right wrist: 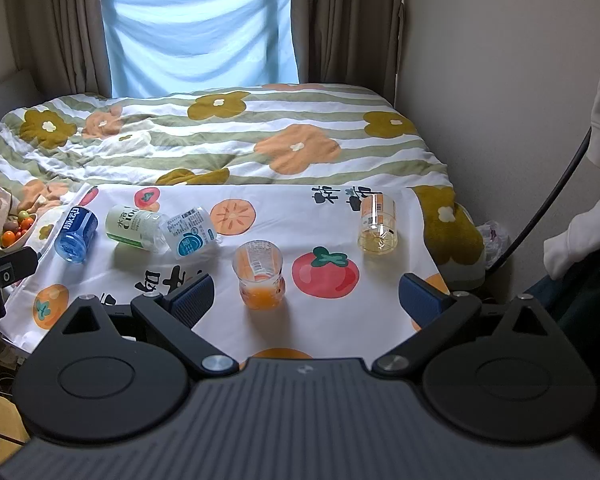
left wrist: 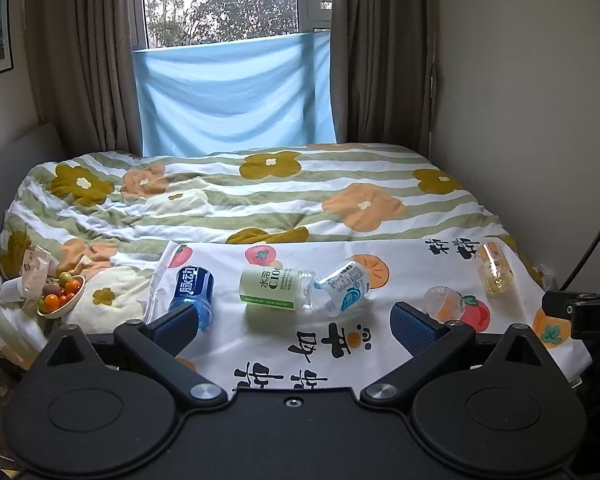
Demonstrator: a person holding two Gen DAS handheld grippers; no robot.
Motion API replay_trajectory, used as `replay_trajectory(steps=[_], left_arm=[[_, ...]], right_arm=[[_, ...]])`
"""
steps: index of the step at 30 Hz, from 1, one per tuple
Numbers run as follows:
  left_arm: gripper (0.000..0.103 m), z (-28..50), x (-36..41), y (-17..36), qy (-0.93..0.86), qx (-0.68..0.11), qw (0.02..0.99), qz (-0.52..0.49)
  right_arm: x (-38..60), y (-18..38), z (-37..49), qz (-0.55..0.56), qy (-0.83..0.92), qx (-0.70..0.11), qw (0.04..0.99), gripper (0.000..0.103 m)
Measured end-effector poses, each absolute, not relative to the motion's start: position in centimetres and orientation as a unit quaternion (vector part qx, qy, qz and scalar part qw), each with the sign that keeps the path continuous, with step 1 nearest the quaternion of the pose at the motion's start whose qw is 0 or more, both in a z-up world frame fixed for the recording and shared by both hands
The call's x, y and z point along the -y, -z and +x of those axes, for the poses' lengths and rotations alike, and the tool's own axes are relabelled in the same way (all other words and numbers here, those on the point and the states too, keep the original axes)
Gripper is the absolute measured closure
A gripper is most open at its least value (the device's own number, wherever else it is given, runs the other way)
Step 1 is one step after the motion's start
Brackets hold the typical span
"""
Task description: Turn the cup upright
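Left wrist view: left gripper [left wrist: 296, 322] hangs low over the near edge of the printed cloth [left wrist: 420, 344] on the bed, fingers [left wrist: 414, 326] spread and empty; the cup [left wrist: 446, 302] shows just past the right finger.
Right wrist view: right gripper [right wrist: 306, 300] faces the cup [right wrist: 260, 274], fingers [right wrist: 192, 298] spread wide, holding nothing; cup stands mouth-down, it seems, near the cloth's front edge.
Room: bare cloth rings the cup; bottles [right wrist: 156, 230] lie well apart, so approach looks free.

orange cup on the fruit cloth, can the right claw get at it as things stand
Probably yes. The right claw is open, and the orange cup stands just ahead between its fingers, with only bare cloth in between; the bottles lie farther off.
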State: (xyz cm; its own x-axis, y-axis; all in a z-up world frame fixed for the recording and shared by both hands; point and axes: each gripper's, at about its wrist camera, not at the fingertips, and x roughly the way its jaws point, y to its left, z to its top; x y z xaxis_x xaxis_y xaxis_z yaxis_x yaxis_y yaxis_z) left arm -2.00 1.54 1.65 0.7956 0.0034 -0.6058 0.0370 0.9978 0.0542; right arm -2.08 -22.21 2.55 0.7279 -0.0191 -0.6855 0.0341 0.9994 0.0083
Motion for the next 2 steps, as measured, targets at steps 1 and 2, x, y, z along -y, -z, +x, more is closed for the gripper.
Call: replay_trajectory(steps=[1, 2], left_arm=[[0.0, -2.11, -1.53, -1.63, 0.009, -0.318, 0.947, 0.032], [0.0, -2.11, -1.52, -1.66, 0.009, -0.318, 0.947, 0.033]], right_arm=[[22.21, -2.55, -2.09, 0.01, 0.014, -0.369, 0.929, 0.0], [22.22, -2.55, -2.09, 0.01, 0.014, -0.369, 0.929, 0.0]])
